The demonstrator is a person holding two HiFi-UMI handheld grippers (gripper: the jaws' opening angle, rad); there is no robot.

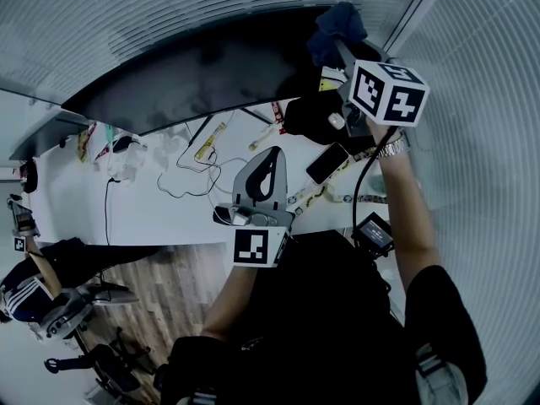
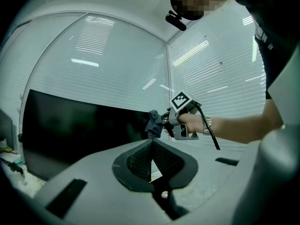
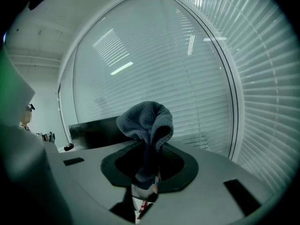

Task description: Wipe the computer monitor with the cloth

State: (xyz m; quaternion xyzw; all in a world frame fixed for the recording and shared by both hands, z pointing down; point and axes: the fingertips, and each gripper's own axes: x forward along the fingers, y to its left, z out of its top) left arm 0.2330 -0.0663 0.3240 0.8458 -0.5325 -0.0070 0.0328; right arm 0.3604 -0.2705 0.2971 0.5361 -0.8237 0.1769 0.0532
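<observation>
Bunching soft and light in the closed jaws of the right gripper (image 1: pixel 342 49), the cloth (image 3: pixel 144 120) sits at the far right end of the dark monitor (image 1: pixel 194 74), probably best pinched by its gathered middle, while the left gripper (image 2: pixel 151 146) hangs nearer, jaws together on nothing.

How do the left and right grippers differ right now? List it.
The right gripper is shut on the cloth; the left gripper is shut on nothing. The right gripper is raised at the right end of the monitor; the left gripper is held lower, over the desk. Both carry a marker cube.
</observation>
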